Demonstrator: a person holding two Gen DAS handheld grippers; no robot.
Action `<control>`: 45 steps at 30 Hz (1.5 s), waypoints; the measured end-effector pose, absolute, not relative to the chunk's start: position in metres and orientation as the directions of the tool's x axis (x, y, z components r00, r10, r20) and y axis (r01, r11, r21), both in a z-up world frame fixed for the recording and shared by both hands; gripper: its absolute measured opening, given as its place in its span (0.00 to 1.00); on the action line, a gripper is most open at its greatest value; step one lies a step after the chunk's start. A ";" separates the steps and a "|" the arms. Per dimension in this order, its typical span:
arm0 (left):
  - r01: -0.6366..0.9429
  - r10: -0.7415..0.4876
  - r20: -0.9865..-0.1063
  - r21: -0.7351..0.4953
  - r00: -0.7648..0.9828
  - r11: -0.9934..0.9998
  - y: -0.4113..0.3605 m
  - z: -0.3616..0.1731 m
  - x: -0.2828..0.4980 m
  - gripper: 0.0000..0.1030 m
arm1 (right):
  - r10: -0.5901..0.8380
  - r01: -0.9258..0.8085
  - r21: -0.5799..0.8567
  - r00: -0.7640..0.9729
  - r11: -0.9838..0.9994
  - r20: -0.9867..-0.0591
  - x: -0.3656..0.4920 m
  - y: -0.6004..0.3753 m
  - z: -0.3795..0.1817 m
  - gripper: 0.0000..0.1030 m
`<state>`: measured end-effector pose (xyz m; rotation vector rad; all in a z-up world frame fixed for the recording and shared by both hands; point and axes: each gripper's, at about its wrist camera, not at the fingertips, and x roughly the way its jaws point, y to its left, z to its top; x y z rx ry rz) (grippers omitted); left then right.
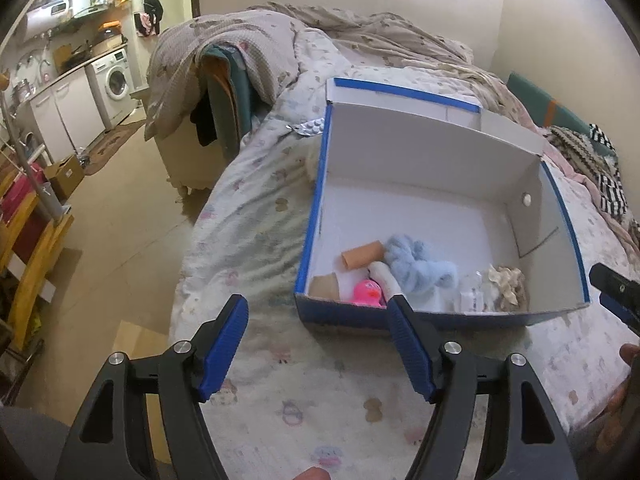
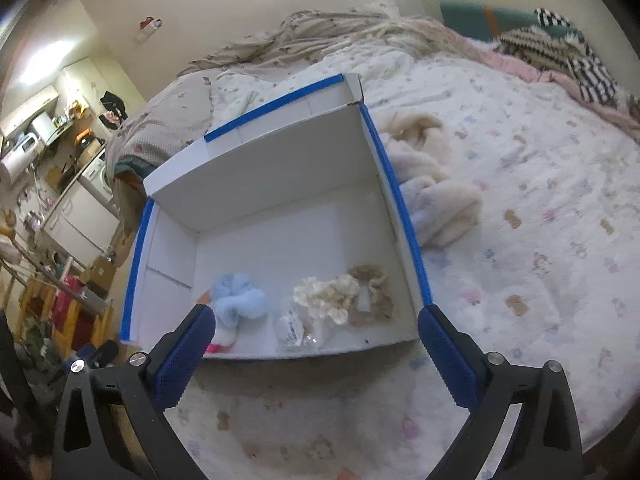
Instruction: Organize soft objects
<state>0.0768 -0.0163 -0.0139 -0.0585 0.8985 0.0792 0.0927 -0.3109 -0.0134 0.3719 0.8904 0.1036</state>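
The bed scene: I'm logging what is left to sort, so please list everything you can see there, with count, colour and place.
Cardboard box with blue-taped rim: one, white inside, open on the bed.
Fluffy light-blue scrunchie: one, box floor, left of middle.
Cream ruffled scrunchie: one, box floor.
Tan ruffled scrunchie: one, box floor, beside the cream one.
Clear plastic packet: one, near front wall.
Peach foam roll: one, box floor.
Pink toy: one, front left corner.
Cream plush blanket: one, on the bed, right of the box.
Pill blister pack: one, silver, behind the box.
Patterned quilt: one, pale, under everything.
Left tool: open, empty.
Right tool: open, empty.
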 end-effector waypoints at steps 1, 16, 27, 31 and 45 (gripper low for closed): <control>-0.089 0.042 -0.780 -0.018 0.625 0.996 -0.019 -0.013 0.073 0.72 | 0.235 0.060 0.350 0.635 0.935 -0.736 0.087 -0.310 -0.012 1.00; -0.037 0.034 -0.582 0.007 0.812 0.999 -0.038 0.032 0.029 0.99 | 0.107 -0.039 0.122 0.775 0.992 -0.623 0.041 -0.257 0.010 1.00; -0.027 0.024 -0.626 0.004 0.779 1.000 -0.042 0.020 0.038 0.99 | 0.059 0.016 0.110 0.765 0.994 -0.641 0.051 -0.263 0.004 1.00; -0.014 0.011 -0.627 0.000 0.779 1.000 -0.045 0.019 0.039 0.99 | 0.062 0.021 0.121 0.767 0.992 -0.639 0.052 -0.265 0.003 1.00; -0.014 0.018 -0.631 0.011 0.775 1.000 -0.047 0.018 0.041 0.99 | 0.092 -0.008 0.134 0.771 0.991 -0.631 0.050 -0.261 0.004 1.00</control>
